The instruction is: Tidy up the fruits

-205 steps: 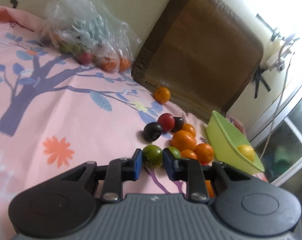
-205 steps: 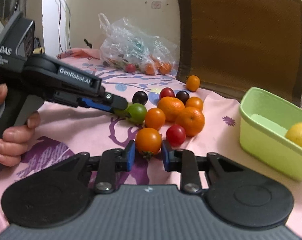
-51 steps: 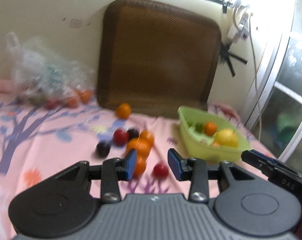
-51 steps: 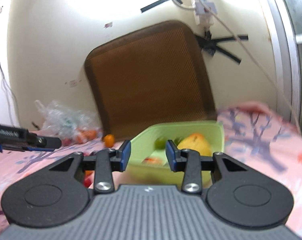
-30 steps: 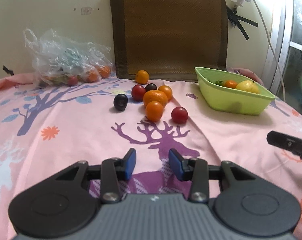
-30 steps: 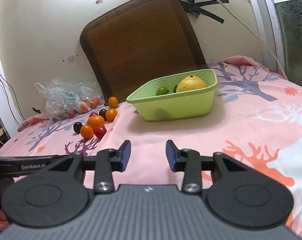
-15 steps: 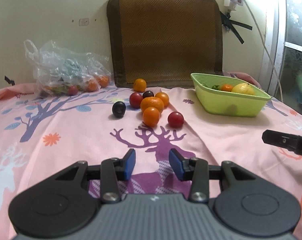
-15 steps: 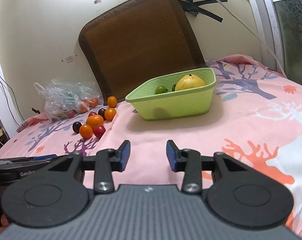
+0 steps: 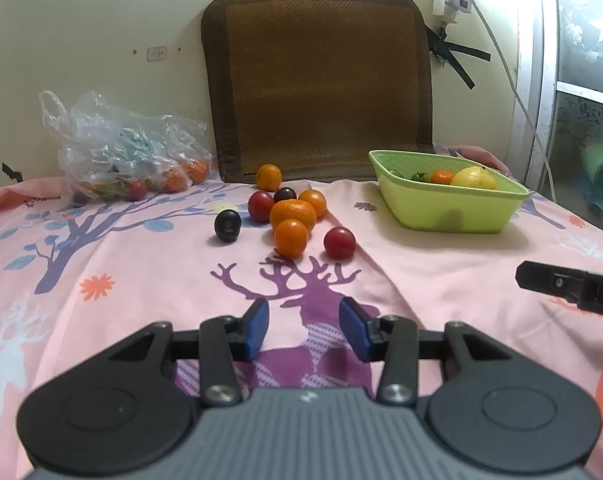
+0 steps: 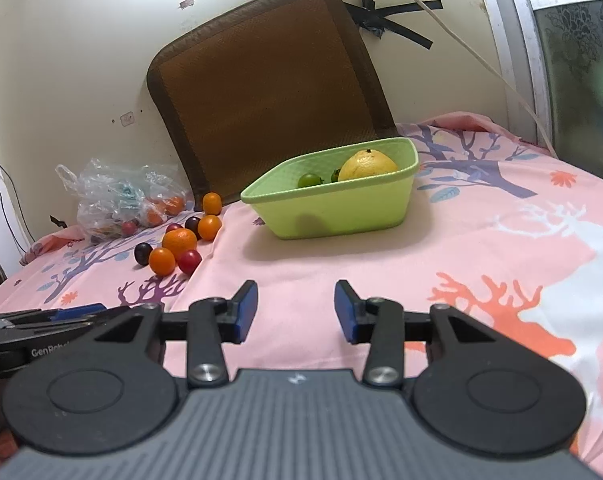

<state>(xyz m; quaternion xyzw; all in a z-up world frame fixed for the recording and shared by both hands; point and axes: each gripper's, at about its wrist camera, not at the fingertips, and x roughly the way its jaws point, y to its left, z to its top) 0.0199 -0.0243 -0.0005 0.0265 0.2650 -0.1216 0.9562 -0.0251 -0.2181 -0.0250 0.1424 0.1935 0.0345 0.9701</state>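
- Seven loose fruits lie on the pink bedsheet at twelve o'clock in the left wrist view; the green basket sits at two o'clock. The left gripper is spread, empty, jaws just opening.
- Right wrist view: the right gripper is spread, empty, jaws just opening; basket at twelve, fruits at ten o'clock.

A brown woven cushion leans on the cream wall ahead; a frosted window stands far right.
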